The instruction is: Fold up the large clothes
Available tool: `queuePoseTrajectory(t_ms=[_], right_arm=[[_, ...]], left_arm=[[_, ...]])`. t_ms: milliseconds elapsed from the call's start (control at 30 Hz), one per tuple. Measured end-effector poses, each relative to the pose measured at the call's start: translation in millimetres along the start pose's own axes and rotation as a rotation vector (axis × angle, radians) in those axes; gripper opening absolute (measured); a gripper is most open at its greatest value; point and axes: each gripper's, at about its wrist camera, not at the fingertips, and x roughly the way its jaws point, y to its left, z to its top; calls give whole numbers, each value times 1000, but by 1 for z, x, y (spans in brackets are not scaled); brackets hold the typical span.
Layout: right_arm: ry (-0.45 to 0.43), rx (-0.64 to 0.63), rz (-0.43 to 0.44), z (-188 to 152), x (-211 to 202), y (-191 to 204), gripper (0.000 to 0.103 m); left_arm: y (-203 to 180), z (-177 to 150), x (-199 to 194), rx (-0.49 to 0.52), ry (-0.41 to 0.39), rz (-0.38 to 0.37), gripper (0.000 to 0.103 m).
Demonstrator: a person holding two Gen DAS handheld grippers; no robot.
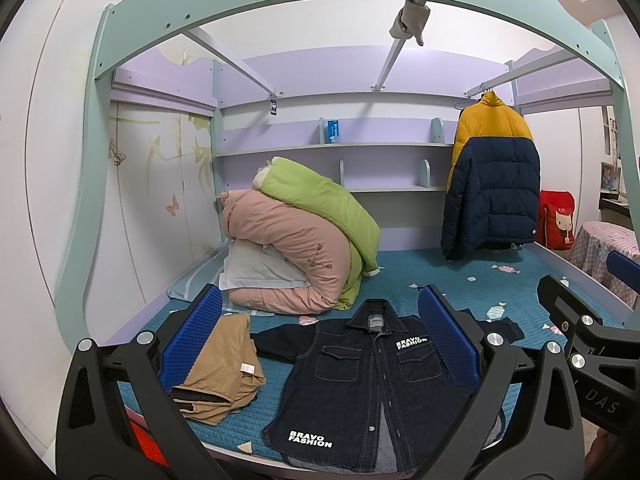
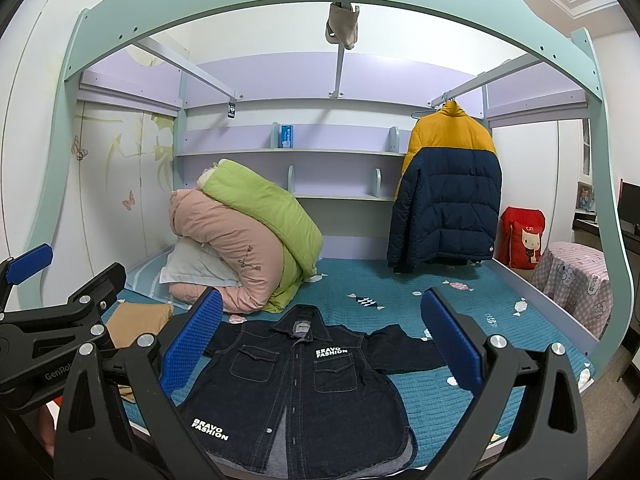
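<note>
A dark denim jacket point(image 1: 360, 384) with white "BRAVO FASHION" print lies flat, front up, near the front edge of the teal bed point(image 1: 460, 276). It also shows in the right wrist view point(image 2: 296, 384), both sleeves spread out. My left gripper point(image 1: 320, 344) is open and empty, held above the jacket. My right gripper point(image 2: 320, 340) is open and empty, also above the jacket. The right gripper shows at the right of the left wrist view point(image 1: 576, 320); the left gripper shows at the left of the right wrist view point(image 2: 44, 292).
A folded tan garment point(image 1: 224, 372) lies left of the jacket. Rolled pink and green quilts point(image 1: 304, 240) with a pillow sit at the back left. A yellow and navy puffer coat point(image 1: 492, 176) hangs at the back right. Shelves line the back wall. A covered stool point(image 2: 576, 280) stands right of the bed.
</note>
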Motion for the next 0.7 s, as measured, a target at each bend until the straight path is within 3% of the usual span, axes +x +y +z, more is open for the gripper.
queuePoseTrajectory(t_ms=[700], right_arm=[[-2,2,1,1,-1,-1,96]], left_arm=[[4,5,-1,1,-1,1,98]])
